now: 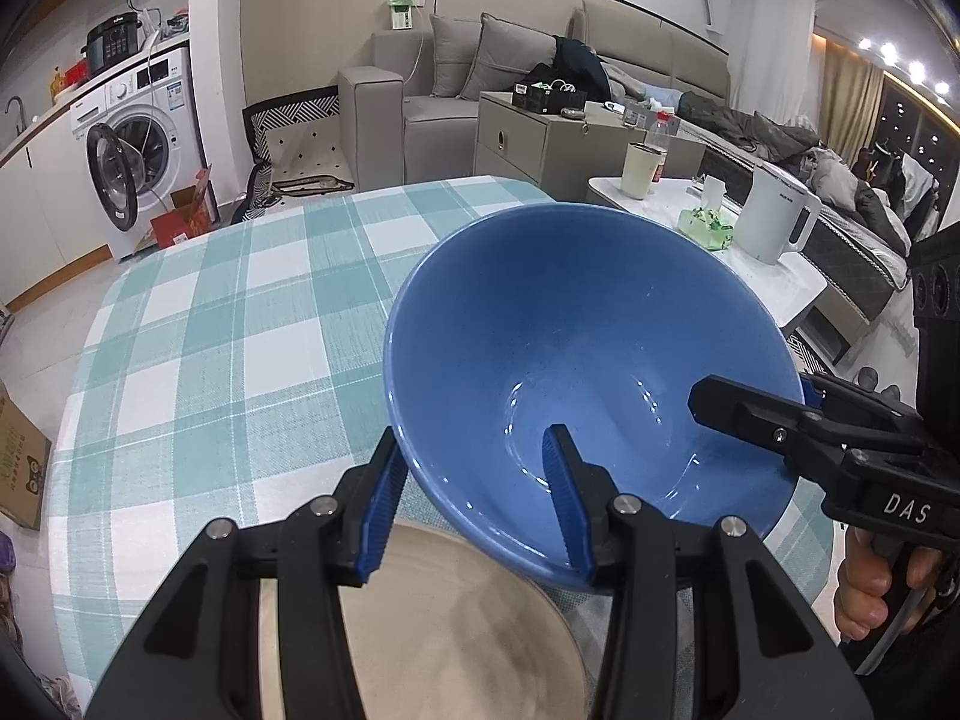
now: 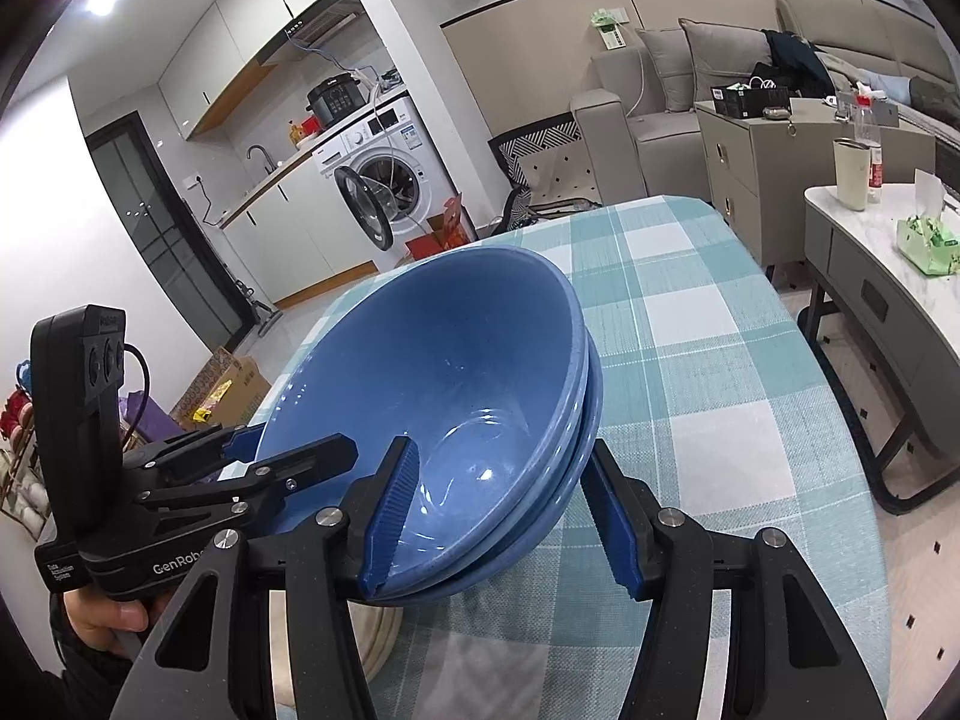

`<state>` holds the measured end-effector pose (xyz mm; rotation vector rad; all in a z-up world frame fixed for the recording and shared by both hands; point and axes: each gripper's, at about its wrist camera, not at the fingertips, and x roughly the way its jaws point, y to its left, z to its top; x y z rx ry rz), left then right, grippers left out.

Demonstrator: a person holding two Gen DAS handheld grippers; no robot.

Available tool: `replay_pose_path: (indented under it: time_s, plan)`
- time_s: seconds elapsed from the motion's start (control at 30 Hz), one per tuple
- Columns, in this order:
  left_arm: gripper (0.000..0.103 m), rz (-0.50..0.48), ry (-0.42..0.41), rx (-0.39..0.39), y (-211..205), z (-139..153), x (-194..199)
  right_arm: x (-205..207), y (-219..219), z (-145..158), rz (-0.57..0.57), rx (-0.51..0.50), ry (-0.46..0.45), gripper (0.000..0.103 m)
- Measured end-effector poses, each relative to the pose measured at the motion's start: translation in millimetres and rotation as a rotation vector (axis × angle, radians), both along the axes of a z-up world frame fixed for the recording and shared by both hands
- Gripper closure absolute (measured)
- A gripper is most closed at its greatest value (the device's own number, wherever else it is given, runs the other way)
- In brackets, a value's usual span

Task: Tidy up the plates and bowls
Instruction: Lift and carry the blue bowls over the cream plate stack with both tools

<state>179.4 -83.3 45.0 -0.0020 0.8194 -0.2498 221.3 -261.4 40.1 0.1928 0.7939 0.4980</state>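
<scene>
Glossy glazed blue bowls [image 2: 456,360], matt beige plate [image 1: 456,630], woven checked tablecloth [image 1: 240,312]

The nested bowls [image 2: 432,396] hang tilted above the table [image 2: 708,360], over a plate [image 1: 456,630], the left gripper [image 1: 480,504] and right gripper [image 2: 510,516] clamping opposite rims.

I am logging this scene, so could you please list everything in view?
glossy blue ceramic bowls: two nested, blue, tilted, held above table
round beige plate: one, beige, under bowls
teal-and-white checked tablecloth: one, covering table
white electric kettle: one, white, side table
cream tumbler: one, cream, side table
white washing machine: one, door open, far left
left gripper: jaws clamp bowl rim
right gripper: jaws clamp both rims
</scene>
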Motion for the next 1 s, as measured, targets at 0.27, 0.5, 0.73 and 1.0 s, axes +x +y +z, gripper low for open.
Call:
replay_pose_path:
  time_s: [0.27,0.5,0.73,1.0]
  plan:
    - [0.058,0.007,-0.022,0.009,2.3,15.6,-11.3,-9.7,0.2,12.2,0.017,0.026,-0.013,0.045]
    - [0.058,0.017,-0.037,0.014,8.2,24.6,-23.7,-19.6,7.1,22.0,0.043,0.018,-0.026,0.045]
    - [0.058,0.035,-0.044,0.015,18.0,28.2,-36.5,-25.4,15.6,24.9,0.075,0.031,-0.017,0.045]
    - [0.058,0.060,-0.050,0.023,33.6,28.3,-54.4,-40.0,33.0,32.6,0.120,0.033,-0.030,0.045]
